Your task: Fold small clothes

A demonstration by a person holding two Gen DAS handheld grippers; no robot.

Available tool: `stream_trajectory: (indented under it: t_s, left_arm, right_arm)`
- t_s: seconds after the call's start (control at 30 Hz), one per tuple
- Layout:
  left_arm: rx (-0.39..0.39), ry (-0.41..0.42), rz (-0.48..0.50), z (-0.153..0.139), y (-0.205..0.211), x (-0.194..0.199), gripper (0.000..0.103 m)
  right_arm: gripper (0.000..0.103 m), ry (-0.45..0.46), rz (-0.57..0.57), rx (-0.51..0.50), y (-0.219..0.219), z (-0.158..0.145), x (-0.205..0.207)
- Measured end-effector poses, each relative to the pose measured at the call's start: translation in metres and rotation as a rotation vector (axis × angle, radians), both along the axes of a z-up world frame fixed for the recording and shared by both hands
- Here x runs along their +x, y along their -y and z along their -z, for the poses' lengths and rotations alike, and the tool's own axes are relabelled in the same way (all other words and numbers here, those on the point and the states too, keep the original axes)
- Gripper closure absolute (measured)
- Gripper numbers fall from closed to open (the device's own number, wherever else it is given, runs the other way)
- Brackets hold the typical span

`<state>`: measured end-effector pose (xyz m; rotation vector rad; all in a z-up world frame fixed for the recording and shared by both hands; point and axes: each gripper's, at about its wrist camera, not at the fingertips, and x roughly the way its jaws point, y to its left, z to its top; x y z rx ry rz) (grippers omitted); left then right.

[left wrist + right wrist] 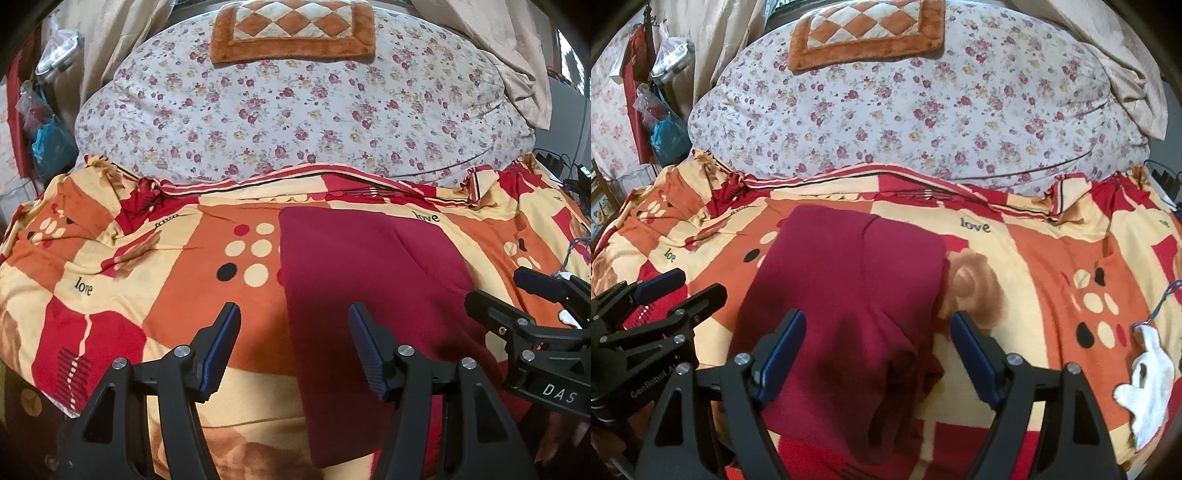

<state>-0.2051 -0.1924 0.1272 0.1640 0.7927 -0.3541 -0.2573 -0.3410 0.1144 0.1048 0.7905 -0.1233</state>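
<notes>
Roughly centred on the bedspread (155,258), the maroon garment (849,295) lies flat — long axis running from near edge toward the floral quilt (295,110). Right gripper (877,354) hangs directly above it, released; left gripper (293,347) released too, beside its left edge.

Garment (846,295) flat on bedspread (1052,258); quilt (905,110) behind it, mat (864,33) on quilt; toy (1145,391) at far right.
</notes>
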Motion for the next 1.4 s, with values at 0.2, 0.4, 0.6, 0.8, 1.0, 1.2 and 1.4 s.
stream_trajectory:
  t_s: [0.2, 0.4, 0.6, 0.8, 1.0, 1.2, 1.4]
  left_arm:
    - [0.001, -0.006, 0.013, 0.001, 0.007, 0.002, 0.063]
    - [0.001, -0.016, 0.018, 0.002, 0.011, 0.005, 0.063]
    - [-0.002, -0.025, 0.027, 0.004, 0.016, 0.008, 0.063]
    - [-0.006, -0.032, 0.033, 0.004, 0.018, 0.012, 0.063]
    - [-0.008, -0.038, 0.042, 0.006, 0.022, 0.017, 0.063]
    - [-0.009, -0.042, 0.043, 0.007, 0.025, 0.019, 0.063]
    - [-0.031, -0.052, 0.052, 0.008, 0.025, 0.025, 0.063]
  right_arm:
    - [0.019, -0.001, 0.029, -0.027, 0.01, -0.003, 0.0]
    - [0.019, -0.014, 0.04, -0.012, 0.016, 0.0, 0.004]
    - [0.019, -0.022, 0.038, -0.004, 0.018, 0.003, 0.008]
    - [0.019, -0.027, 0.041, -0.001, 0.019, 0.005, 0.012]
    - [0.019, -0.03, 0.04, 0.001, 0.02, 0.006, 0.015]
    - [0.019, -0.041, 0.037, 0.01, 0.02, 0.009, 0.022]
    - [0.019, -0.046, 0.036, 0.007, 0.021, 0.01, 0.024]
